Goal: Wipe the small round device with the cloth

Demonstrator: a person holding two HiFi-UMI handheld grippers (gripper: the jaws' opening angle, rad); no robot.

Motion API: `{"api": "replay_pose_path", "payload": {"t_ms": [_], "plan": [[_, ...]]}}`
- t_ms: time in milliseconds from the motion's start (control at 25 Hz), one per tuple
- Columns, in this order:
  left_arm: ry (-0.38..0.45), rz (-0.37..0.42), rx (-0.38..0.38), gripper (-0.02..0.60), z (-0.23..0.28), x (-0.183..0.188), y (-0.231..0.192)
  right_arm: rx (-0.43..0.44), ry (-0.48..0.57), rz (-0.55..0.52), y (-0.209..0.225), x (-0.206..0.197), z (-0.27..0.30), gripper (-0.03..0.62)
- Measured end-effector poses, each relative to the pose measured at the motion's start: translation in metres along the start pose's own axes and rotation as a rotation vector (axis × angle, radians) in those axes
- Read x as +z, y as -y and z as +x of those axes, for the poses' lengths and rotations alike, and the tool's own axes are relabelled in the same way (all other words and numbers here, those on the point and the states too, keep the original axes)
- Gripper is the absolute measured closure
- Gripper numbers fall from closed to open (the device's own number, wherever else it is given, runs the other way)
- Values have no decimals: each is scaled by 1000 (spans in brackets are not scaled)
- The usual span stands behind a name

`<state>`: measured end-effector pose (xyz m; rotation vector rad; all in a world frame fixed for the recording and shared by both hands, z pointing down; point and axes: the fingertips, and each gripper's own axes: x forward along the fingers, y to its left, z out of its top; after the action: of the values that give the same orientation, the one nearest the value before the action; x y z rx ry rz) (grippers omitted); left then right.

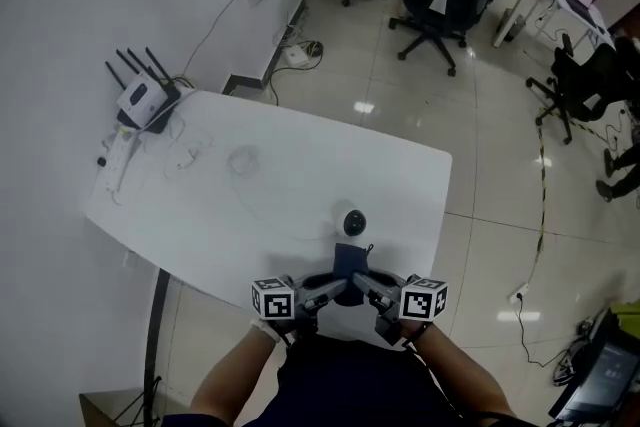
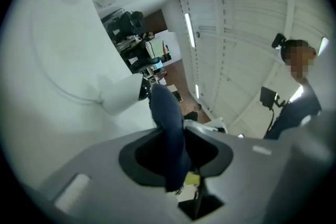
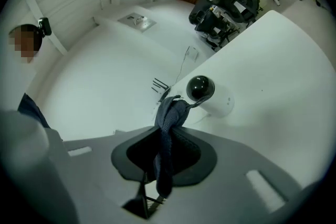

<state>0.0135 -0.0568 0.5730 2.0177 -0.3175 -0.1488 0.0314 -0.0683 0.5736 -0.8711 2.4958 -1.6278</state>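
The left gripper and right gripper each pinch the cloth, low centre of the frame, at the near edge of the table. The device stands just above it. Held taut between two grips, the cloth might shove the device along the table instead of wiping it.

The cloth was dark blue, the device white with a black dome, the bench white.
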Motion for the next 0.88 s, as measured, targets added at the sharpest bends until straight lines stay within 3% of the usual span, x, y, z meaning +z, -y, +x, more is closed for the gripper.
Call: {"api": "replay_pose_path", "payload": {"t_ms": [40, 200, 320, 400, 480, 560, 640, 720, 880], "plan": [[-7, 16, -18, 499, 6, 6, 4, 8, 32, 8, -1, 8, -5, 530], [-29, 40, -118, 515, 30, 24, 35, 40, 150, 35, -8, 36, -29, 509], [-43, 49, -213, 517, 40, 39, 64, 76, 200, 113, -9, 50, -41, 334], [-67, 56, -270, 517, 46, 46, 78, 137, 204, 152, -12, 56, -45, 284], [-98, 57, -304, 517, 52, 45, 84, 222, 201, 170, -21, 58, -51, 314], [-120, 57, -311, 517, 55, 43, 84, 290, 209, 160, -31, 60, -55, 474], [-122, 58, -293, 515, 56, 44, 80, 281, 213, 123, -32, 62, -56, 504], [-109, 80, -227, 506, 56, 42, 66, 219, 217, 100, -23, 62, -54, 511], [-45, 211, -2, 465, 47, 52, 23, -22, 257, -44, 9, 79, -56, 513]]}}
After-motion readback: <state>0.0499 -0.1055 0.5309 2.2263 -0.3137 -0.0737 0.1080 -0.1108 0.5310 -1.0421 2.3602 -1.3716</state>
